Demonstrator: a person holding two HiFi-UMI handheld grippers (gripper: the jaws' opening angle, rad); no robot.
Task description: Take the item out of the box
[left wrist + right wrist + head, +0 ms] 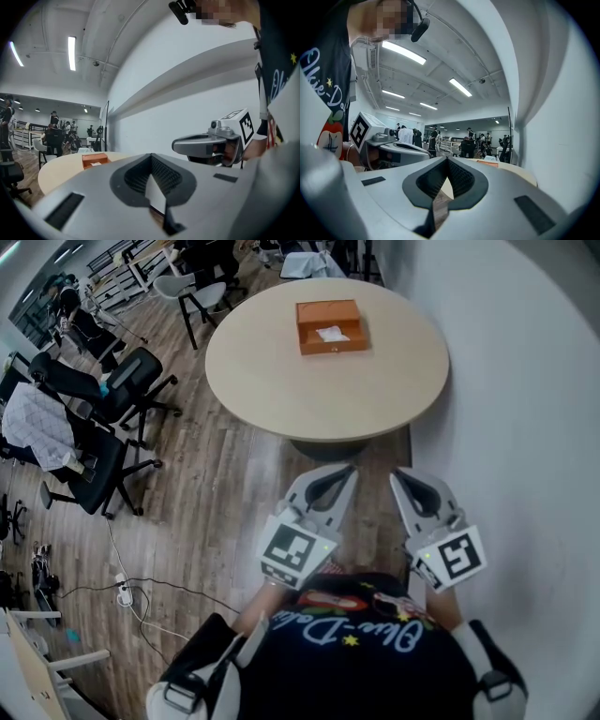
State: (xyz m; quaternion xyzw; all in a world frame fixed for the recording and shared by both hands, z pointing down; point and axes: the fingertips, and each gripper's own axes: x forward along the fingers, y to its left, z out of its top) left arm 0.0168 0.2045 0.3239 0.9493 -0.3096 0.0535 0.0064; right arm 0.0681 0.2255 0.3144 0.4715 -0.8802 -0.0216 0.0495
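An open orange box (330, 326) sits on the far part of a round beige table (281, 381), with a white item (332, 333) lying inside it. My left gripper (350, 468) and right gripper (397, 472) hang side by side near my body, short of the table's near edge, both shut and empty. In the left gripper view, past the left gripper (151, 155), the box (93, 160) shows small on the table, and the right gripper (206, 145) is to the right. From the right gripper (446, 159), the box (491, 163) is a thin orange strip.
A white wall (525, 409) runs close along the right of the table. Black office chairs (122, 390) and a white chair (192, 292) stand on the wood floor to the left. Cables and a power strip (122, 594) lie on the floor at lower left. People stand far off.
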